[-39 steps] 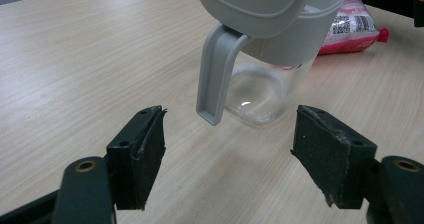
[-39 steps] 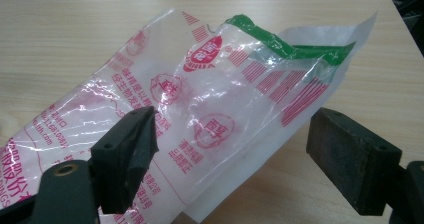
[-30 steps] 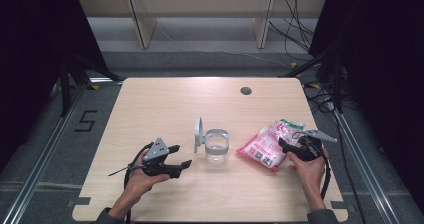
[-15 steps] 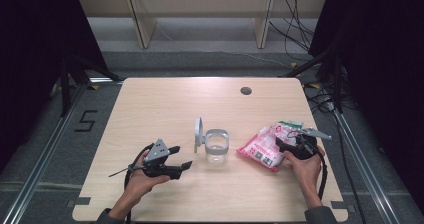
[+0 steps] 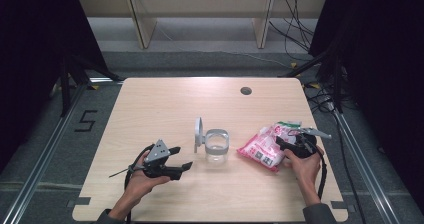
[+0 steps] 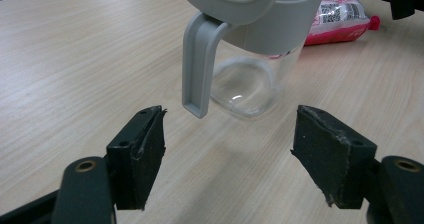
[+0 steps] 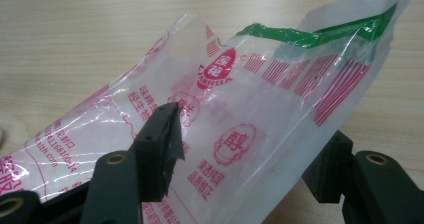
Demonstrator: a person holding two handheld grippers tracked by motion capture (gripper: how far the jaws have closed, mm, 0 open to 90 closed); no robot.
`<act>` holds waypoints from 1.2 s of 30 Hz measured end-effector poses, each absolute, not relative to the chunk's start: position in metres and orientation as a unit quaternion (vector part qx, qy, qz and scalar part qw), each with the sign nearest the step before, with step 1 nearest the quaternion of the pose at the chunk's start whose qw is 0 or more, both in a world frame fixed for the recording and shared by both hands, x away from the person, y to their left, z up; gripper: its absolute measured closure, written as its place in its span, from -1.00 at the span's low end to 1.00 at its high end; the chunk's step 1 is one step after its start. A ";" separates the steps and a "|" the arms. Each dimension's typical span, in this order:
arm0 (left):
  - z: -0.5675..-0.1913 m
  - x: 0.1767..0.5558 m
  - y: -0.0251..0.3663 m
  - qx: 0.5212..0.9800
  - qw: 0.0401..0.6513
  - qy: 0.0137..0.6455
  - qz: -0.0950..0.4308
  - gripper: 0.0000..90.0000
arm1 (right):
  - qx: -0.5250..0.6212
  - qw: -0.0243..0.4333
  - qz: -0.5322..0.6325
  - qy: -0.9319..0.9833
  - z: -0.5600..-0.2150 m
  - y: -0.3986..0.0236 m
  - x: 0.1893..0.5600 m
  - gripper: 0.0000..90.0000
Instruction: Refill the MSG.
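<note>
A clear plastic jug (image 5: 216, 146) with a grey handle (image 6: 197, 64) and a raised grey lid (image 5: 198, 130) stands at the table's middle. My left gripper (image 5: 182, 157) lies level just left of it, open, its jaws (image 6: 230, 129) pointing at the handle without touching it. A pink and white plastic bag (image 5: 262, 146) with a green-edged torn top (image 7: 320, 36) lies right of the jug. My right gripper (image 5: 284, 140) is at the bag's right end. Its jaws have just been closing, with the bag's loose film (image 7: 250, 114) between them, one jaw in front and one behind. They stand apart and do not pinch it.
The pale wooden table (image 5: 165, 104) has a small round hole (image 5: 245, 90) near its far edge. Black cables trail from both grippers towards the near edge. Metal rails and a floor mark lie beside the table.
The right gripper's jaws look slightly narrower around the bag's end. The left gripper, jug and bag stay where they were.
</note>
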State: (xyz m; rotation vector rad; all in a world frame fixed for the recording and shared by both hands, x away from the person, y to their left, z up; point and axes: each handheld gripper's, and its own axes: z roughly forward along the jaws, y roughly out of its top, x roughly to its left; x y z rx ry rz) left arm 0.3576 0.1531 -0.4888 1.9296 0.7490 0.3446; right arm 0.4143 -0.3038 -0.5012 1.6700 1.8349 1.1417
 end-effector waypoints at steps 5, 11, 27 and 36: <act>-0.489 0.357 0.153 0.797 0.499 0.309 0.144 -0.37 | 0.603 0.192 0.403 0.662 -0.499 -0.303 0.414 0.13; -0.488 0.357 0.153 0.797 0.499 0.308 0.144 -0.37 | 0.587 0.204 0.406 0.670 -0.502 -0.303 0.418 0.67; -0.488 0.355 0.154 0.796 0.500 0.309 0.144 -0.37 | 0.563 0.192 0.420 0.685 -0.495 -0.299 0.415 1.00; -0.487 0.354 0.154 0.794 0.503 0.309 0.144 -0.37 | 0.523 0.203 0.460 0.688 -0.486 -0.298 0.410 1.00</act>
